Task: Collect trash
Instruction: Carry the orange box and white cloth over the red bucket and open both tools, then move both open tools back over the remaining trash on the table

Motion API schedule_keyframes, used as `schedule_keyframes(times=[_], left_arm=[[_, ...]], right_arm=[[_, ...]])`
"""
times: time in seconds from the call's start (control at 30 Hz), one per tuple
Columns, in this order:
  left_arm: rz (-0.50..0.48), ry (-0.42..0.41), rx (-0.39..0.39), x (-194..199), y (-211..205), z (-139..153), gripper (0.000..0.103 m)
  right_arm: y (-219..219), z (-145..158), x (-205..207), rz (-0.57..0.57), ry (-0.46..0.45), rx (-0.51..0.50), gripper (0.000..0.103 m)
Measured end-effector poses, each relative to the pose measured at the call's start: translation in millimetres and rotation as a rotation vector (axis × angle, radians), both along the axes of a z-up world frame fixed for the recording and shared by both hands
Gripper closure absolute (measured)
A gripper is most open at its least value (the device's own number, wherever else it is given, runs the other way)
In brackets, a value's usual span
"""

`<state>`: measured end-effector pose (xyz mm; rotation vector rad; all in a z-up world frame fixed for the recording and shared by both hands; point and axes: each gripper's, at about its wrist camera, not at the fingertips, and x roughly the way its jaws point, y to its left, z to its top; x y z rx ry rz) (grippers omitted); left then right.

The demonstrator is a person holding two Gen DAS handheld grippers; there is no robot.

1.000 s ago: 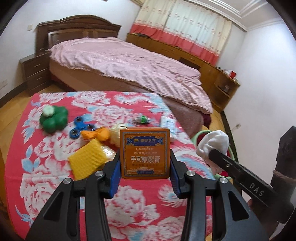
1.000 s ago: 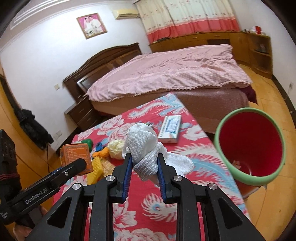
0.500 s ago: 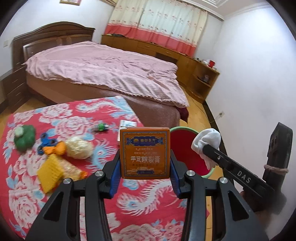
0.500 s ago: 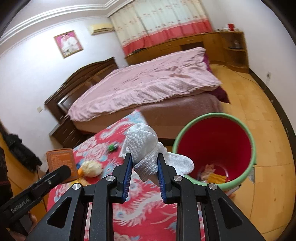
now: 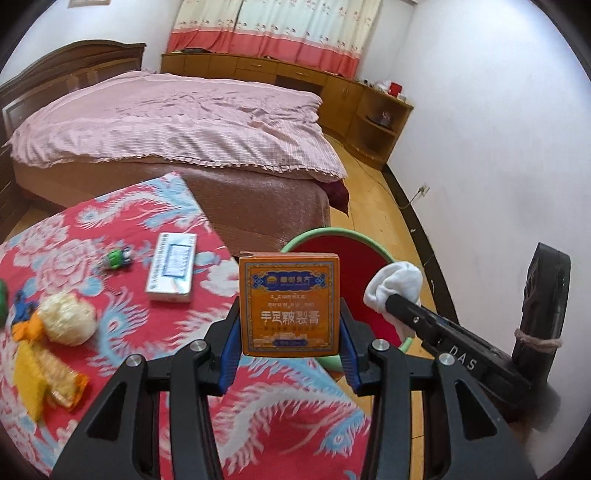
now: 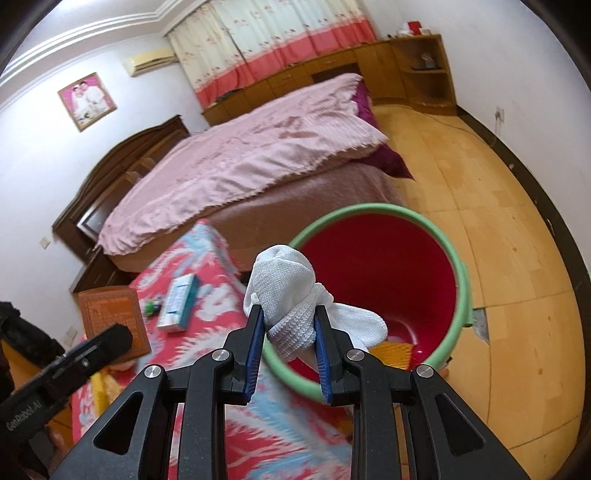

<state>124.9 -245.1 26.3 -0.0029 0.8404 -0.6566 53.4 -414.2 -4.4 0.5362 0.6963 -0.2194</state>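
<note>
Both views are evenly and brightly lit by soft daylight; it filters through the drawn curtains (image 5: 280, 33) at the top centre of the left wrist view, which glow pale without burning out; shadows are faint and diffuse. The white wall (image 5: 491, 122) at right shows mild haze, no hard glare. Fisheye distortion bends the bed (image 6: 236, 162) and floor lines strongly towards the edges; black vignette fills all corners. The centre is sharp; the floral tablecloth (image 6: 266, 424) at the lower middle of the right wrist view is smeared by motion blur; the lower-left items in the left wrist view are soft.
</note>
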Motion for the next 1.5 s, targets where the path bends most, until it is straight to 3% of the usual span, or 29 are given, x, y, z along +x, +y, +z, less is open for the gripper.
schedule_keyframes(times=[0.27,0.5,0.63,0.73,0.83,1.1,1.5], left_arm=[[-0.059,0.074,0.042,23.7,-47.0,-36.6,0.057],[-0.075,0.137,0.08,38.1,-75.0,-67.7,0.057],[-0.073,0.132,0.099,41.3,-83.3,-74.6,0.057],[-0.073,0.111,0.125,41.3,-88.4,-75.1,0.05],[-0.076,0.1,0.125,40.5,-91.9,-73.7,0.05],[-0.058,0.118,0.102,39.7,-84.1,-67.9,0.05],[0.015,0.106,0.045,23.7,-38.2,-43.2,0.05]], right_arm=[[-36.4,-36.1,7.2,-0.054,0.064,0.048,0.076],[-55.4,-49.0,6.2,-0.093,0.067,0.063,0.072],[-60.7,-52.8,7.1,-0.102,0.065,0.07,0.071],[-64.9,-55.5,7.7,-0.105,0.065,0.079,0.064],[-66.7,-54.8,7.0,-0.109,0.058,0.09,0.059],[-66.1,-44.6,-1.7,-0.112,0.034,0.088,0.057],[-34.3,-17.1,-17.7,-0.064,-0.017,0.061,0.055]])
